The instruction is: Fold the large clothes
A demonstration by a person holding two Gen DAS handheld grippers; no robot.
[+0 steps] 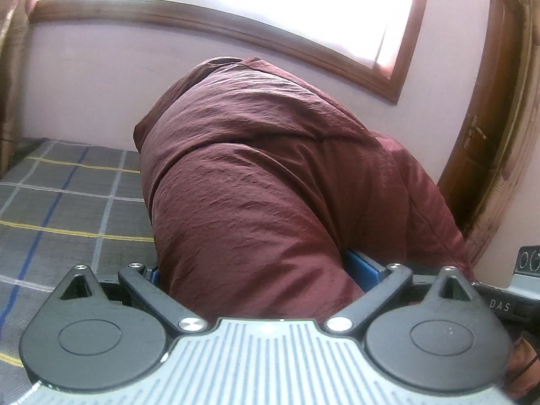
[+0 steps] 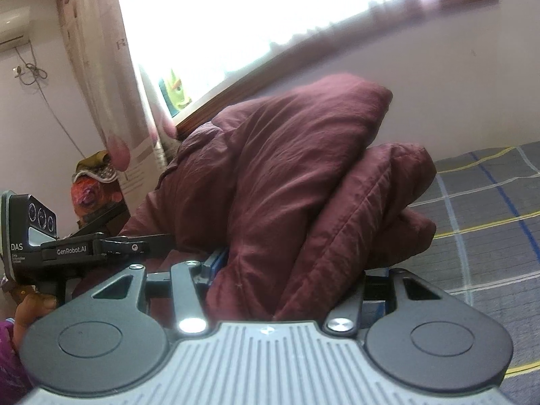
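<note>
Nearest to us, the left tool has its jaws spread wide around a thick roll of the maroon padded garment; the blue fingers press into the fabric on either side, so we read the tool as gripping the bulk, wide only because the padding is thick. The right tool likewise clamps the garment, its jaws parted by the stacked layers between them. We judge that both tools hold the same end so the bundle can be carried or laid over as one piece without unrolling. Beyond the tools the garment rises in folded lobes, lifted off the checked bedspread, which lies beside and beneath it. Farthest away stand the pale wall, the wood-framed window, a curtain on the left and a wooden door on the right
</note>
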